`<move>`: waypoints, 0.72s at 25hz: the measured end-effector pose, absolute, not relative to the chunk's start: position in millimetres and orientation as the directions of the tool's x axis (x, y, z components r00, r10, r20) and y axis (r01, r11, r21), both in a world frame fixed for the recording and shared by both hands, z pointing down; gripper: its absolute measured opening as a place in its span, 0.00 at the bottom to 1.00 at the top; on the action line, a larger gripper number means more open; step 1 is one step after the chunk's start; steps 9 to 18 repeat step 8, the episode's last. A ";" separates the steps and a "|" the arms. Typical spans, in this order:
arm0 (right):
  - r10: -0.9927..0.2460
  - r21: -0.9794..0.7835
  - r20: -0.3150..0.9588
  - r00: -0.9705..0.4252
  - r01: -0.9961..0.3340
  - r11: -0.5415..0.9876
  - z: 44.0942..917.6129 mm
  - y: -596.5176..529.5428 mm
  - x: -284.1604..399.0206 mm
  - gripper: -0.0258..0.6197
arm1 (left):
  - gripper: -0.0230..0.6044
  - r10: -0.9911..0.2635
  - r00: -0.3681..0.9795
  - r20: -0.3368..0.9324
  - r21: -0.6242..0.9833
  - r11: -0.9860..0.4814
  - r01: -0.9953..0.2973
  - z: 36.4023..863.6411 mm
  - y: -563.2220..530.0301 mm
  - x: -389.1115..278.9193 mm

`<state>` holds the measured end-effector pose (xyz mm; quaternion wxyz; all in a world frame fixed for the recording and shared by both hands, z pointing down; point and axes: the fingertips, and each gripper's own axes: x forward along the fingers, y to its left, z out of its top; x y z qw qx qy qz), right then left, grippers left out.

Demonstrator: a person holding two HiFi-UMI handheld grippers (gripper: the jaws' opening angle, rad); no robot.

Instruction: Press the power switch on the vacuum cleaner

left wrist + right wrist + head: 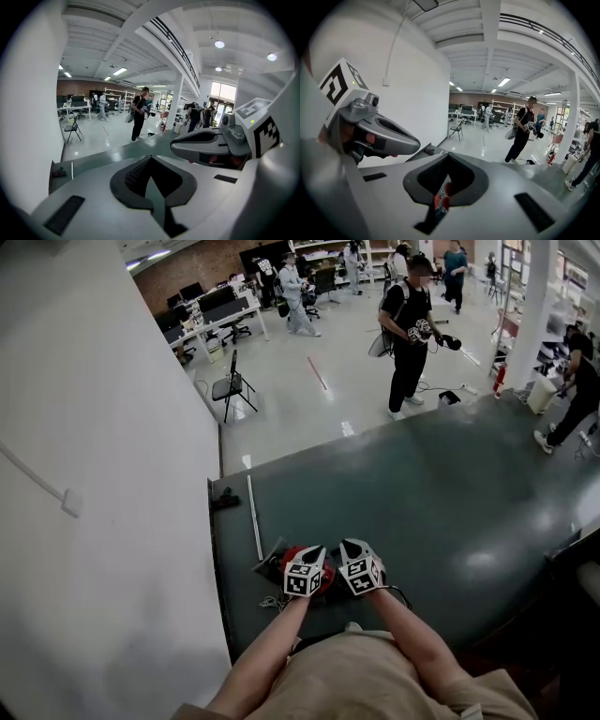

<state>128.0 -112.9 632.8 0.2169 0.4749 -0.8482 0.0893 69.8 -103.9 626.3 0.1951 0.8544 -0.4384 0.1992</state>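
A red and black vacuum cleaner (291,553) lies near the front left of the dark green table (422,512), mostly covered by both grippers. My left gripper (310,555) and right gripper (353,547) hover side by side right over it, marker cubes toward me. In the left gripper view my left gripper (151,161) has its jaws together with nothing between them, and the right gripper (211,145) shows beside it. In the right gripper view my right gripper (449,159) is shut, and a bit of the red vacuum cleaner (440,200) shows through the slot beneath. The power switch is hidden.
A white wall runs along the table's left edge. A thin white rod (254,517) and a small dark object (225,498) lie on the table beyond the vacuum cleaner. A person (409,329) stands on the floor past the table's far edge, and a folding chair (231,385) stands by the wall.
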 end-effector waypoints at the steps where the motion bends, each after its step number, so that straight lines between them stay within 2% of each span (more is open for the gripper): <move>1: -0.763 0.056 0.454 -0.461 -0.840 0.540 633.3 -110.2 127.3 0.05 | 0.04 -0.671 0.535 0.513 0.159 -0.538 -0.828 627.0 -102.2 69.6; 18: -0.768 0.055 0.447 -0.458 -0.843 0.535 630.4 -100.4 134.2 0.05 | 0.04 -0.672 0.539 0.508 0.189 -0.524 -0.831 627.7 -93.6 67.9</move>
